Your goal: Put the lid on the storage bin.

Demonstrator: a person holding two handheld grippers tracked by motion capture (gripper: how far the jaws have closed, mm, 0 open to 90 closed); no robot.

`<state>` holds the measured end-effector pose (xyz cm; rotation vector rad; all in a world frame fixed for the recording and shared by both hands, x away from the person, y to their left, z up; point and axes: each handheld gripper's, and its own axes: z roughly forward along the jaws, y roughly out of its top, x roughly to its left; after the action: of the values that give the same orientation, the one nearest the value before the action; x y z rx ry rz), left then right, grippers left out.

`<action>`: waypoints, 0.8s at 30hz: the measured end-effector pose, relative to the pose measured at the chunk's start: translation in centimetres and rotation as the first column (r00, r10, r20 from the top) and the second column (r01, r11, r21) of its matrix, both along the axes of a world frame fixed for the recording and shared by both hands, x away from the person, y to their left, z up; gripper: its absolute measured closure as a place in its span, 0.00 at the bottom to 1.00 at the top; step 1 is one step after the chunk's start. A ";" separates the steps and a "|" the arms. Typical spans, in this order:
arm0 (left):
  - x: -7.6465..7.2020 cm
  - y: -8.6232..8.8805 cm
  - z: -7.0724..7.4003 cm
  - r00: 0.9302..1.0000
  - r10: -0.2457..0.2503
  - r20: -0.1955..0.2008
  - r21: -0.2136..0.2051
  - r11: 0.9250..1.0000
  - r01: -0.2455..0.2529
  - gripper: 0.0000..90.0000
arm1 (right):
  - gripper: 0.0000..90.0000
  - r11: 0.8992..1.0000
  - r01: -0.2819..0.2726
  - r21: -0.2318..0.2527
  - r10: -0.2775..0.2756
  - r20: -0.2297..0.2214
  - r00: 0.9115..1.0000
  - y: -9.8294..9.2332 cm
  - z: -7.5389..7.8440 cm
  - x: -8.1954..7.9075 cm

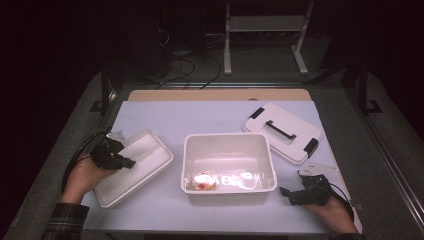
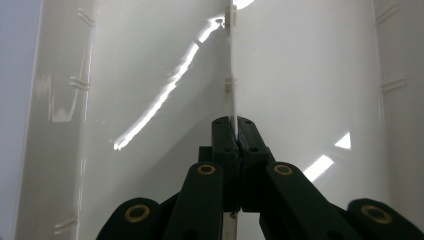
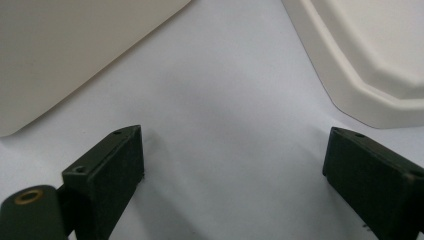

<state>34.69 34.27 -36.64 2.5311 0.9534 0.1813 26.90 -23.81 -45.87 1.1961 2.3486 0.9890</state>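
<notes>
**Inspector:** Start with your left gripper.

**Operator:** My left gripper (image 1: 126, 162) is clenched on the tray (image 1: 134, 167). In the left gripper view the two black jaws meet on a thin white divider (image 2: 231, 75) that runs up the middle of the tray, pinched between the pads. My left hand (image 1: 87, 175) comes in from the lower left in the high view.

**Inspector:** Where does that tray lie?

**Operator:** On the left of the mat (image 1: 200, 117), at a slant, just beside the bin (image 1: 229, 167) but not touching it, as far as I can tell. Whether the tray is lifted off the mat I cannot tell.

**Inspector:** And the right gripper?

**Operator:** My right gripper (image 1: 284, 192) is released. In the right gripper view the jaws stand wide apart with bare mat (image 3: 230, 140) between them and nothing held. It sits low by the mat's near right corner, jaws pointing toward the bin.

**Inspector:** Beyond the tools?

**Operator:** The bin is in the middle of the mat, open, with a few small items on its floor, one round and reddish (image 1: 204, 182); too small to name. The lid (image 1: 282, 131), white with black handle and clips, lies behind and to the right of the bin, apart from it.
</notes>
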 end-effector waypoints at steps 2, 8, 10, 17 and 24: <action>0.0 0.1 0.7 1.000 -0.005 0.012 -0.002 1.000 0.005 0.98 | 0.10 1.000 0.000 0.000 0.000 0.000 1.000 0.0 0.0 0.0; 0.0 0.2 3.1 0.999 -0.021 0.035 -0.008 1.000 0.022 0.98 | 0.10 1.000 0.000 -0.001 0.000 0.000 1.000 0.0 0.0 0.0; -0.1 0.1 3.9 0.999 -0.030 0.037 -0.016 0.999 0.030 0.98 | 0.10 1.000 0.000 -0.001 0.000 0.001 1.000 0.0 0.0 0.0; -0.3 -0.4 6.2 0.996 -0.066 0.054 -0.046 0.997 0.069 0.98 | 0.10 1.000 0.000 -0.001 0.000 0.000 1.000 0.0 0.0 0.0; -0.2 -1.8 8.0 0.989 -0.127 0.069 -0.057 0.990 0.131 0.98 | 0.10 1.000 0.000 -0.001 0.000 0.001 1.000 0.0 0.0 0.0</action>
<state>34.51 32.51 -28.62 2.5038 0.7556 0.1910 26.90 -23.80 -45.88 1.1957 2.3482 0.9884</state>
